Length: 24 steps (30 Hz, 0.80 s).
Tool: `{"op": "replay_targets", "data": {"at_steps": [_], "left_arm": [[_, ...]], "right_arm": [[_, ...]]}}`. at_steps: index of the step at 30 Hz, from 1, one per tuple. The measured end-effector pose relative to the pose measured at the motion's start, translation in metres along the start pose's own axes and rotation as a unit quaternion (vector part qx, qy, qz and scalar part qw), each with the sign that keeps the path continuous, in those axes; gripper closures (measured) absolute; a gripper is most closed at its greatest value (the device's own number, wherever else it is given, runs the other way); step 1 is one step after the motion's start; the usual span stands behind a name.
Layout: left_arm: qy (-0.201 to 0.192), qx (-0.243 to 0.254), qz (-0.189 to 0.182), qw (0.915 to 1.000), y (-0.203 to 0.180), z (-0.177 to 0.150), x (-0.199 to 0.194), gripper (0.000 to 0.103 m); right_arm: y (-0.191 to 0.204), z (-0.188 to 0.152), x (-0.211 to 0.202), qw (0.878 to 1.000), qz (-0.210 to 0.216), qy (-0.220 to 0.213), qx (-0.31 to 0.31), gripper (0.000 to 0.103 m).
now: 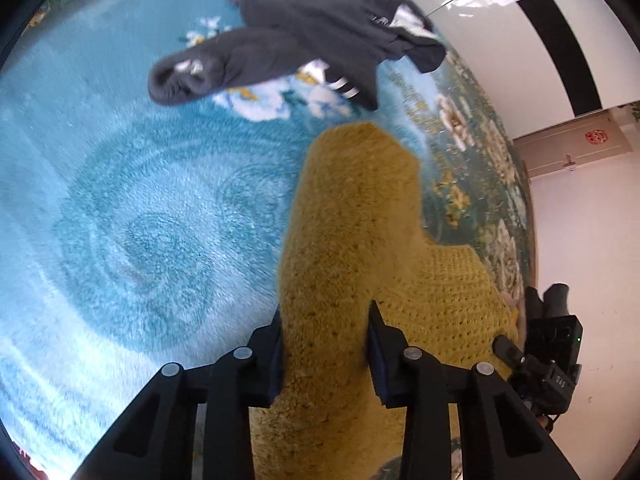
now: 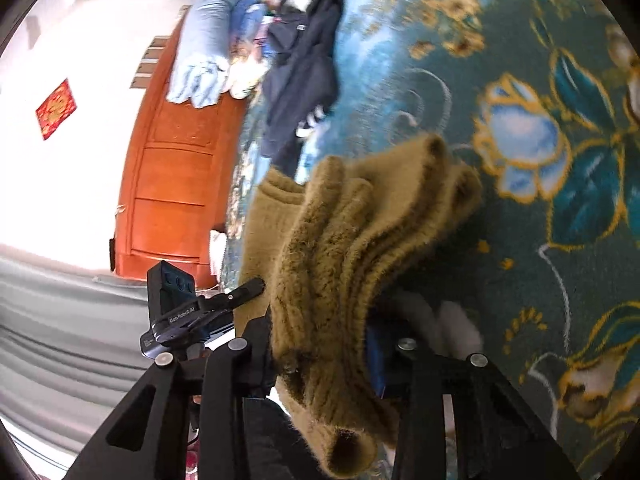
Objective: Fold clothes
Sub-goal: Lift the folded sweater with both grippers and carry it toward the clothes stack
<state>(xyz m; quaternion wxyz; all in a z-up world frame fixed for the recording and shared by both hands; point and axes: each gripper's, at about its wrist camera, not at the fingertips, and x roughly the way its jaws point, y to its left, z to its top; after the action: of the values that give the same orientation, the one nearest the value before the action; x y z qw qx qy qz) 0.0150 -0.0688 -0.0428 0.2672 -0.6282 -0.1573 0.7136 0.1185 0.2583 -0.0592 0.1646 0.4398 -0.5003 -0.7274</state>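
Observation:
A mustard-yellow knitted sweater (image 1: pixel 352 216) lies over a blue floral blanket (image 1: pixel 132 208). My left gripper (image 1: pixel 326 332) is shut on a thick fold of the sweater, which runs up and away from the jaws. My right gripper (image 2: pixel 320 344) is shut on a bunched ribbed edge of the same sweater (image 2: pixel 340 248), which hangs over and below the jaws. The other gripper's black body shows at the right edge of the left wrist view (image 1: pixel 548 360) and at the left of the right wrist view (image 2: pixel 176 312).
A dark hoodie with white stripes (image 1: pixel 304 32) lies spread on the blanket beyond the sweater; it also shows in the right wrist view (image 2: pixel 304 64). A light-blue bundle of cloth (image 2: pixel 212 36) lies by an orange wooden cabinet (image 2: pixel 168 184). White walls surround the bed.

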Motion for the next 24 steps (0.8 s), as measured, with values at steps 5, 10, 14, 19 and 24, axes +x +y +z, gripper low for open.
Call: {"op": "replay_targets", "data": {"at_steps": [5,10,14,19,24], "left_arm": [[-0.034,0.021,-0.003,0.9992,-0.029,-0.014,-0.037,0.067],[-0.056,0.084,-0.01,0.9949,-0.1,-0.018,-0.061,0.067],[-0.055,0.151,-0.029,0.9866,-0.178,-0.023,-0.068,0.067],[-0.031,0.233,-0.068,0.9695,-0.285,-0.039,-0.051,0.067],[0.014,0.293,-0.108,0.9499,-0.38,-0.066,-0.01,0.067]], "right_arm": [[0.031,-0.006,-0.026,0.999,0.017,-0.01,-0.034,0.067],[0.061,-0.015,-0.086,0.996,0.023,-0.054,-0.072,0.067],[0.081,-0.023,-0.155,0.989,0.021,-0.11,-0.098,0.067],[0.085,-0.037,-0.252,0.977,-0.005,-0.185,-0.105,0.067],[0.071,-0.051,-0.344,0.965,-0.06,-0.239,-0.089,0.067]]}}
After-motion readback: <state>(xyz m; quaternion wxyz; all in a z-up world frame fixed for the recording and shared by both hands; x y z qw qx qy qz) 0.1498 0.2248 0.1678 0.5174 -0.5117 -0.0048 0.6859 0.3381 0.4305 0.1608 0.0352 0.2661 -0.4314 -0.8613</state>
